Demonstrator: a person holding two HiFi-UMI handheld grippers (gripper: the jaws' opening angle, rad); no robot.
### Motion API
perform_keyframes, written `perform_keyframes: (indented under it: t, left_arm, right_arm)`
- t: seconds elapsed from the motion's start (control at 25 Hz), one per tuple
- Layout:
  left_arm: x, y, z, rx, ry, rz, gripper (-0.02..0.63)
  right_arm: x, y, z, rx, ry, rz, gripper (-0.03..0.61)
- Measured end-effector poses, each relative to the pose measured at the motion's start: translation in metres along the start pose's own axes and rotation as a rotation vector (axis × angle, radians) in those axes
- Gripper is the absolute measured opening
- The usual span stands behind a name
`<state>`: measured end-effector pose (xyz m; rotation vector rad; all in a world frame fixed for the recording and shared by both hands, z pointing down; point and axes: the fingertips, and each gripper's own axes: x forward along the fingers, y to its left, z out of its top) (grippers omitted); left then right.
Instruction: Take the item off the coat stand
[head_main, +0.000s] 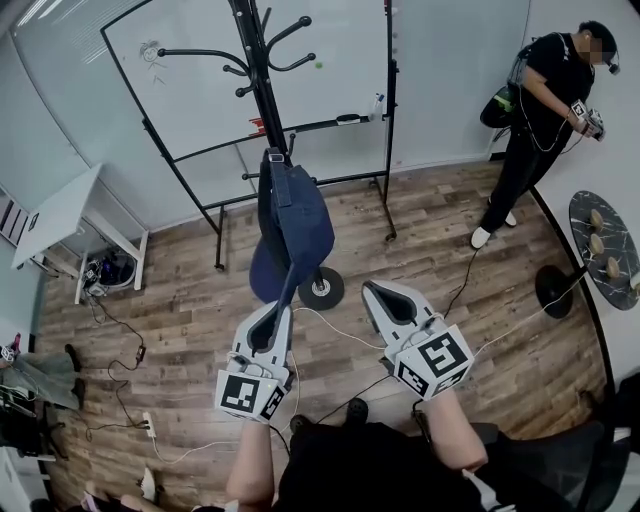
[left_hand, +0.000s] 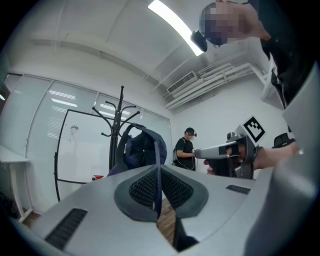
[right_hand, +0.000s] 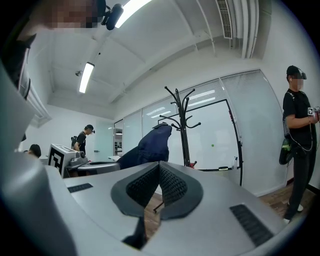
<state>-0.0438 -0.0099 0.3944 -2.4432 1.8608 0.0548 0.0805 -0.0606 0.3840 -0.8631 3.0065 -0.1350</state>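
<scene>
Head view, looking steeply down: your left gripper (head_main: 283, 308) is clamped on the strap (head_main: 291, 272) of the navy bag (head_main: 295, 215), which hangs by its top loop (head_main: 275, 156) from a low peg on the black coat stand (head_main: 258, 80), in front of the whiteboard (head_main: 200, 80). Left gripper view bears this out: the ribbed pads are pressed together with the thin blue strap pinched between them and running up to the bag. Your right gripper (head_main: 372, 290) rides just beside the left, jaws pressed together on nothing, short of the bag. The lift-off looks not yet done: the strap is drawn straight, but the loop appears to sit on its peg. A flat pull toward you would likely tug at the stand rather than free the bag, so raise the strap hand up and a little off the pole until the loop clears the peg's tip, then draw back. Keep the pinch firm, since a thin strap can slide through. The free gripper could steady the bag's body if it swings.
</scene>
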Motion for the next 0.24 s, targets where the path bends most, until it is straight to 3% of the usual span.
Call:
perform_keyframes:
  t: [0.24]
  left_arm:
    - [0.0031,0.0003,-0.0009,-0.019,-0.003,0.002,0.03]
  right_arm:
    - [0.0003,-0.0023,0.0019,0.001,-0.003,-0.002,0.031]
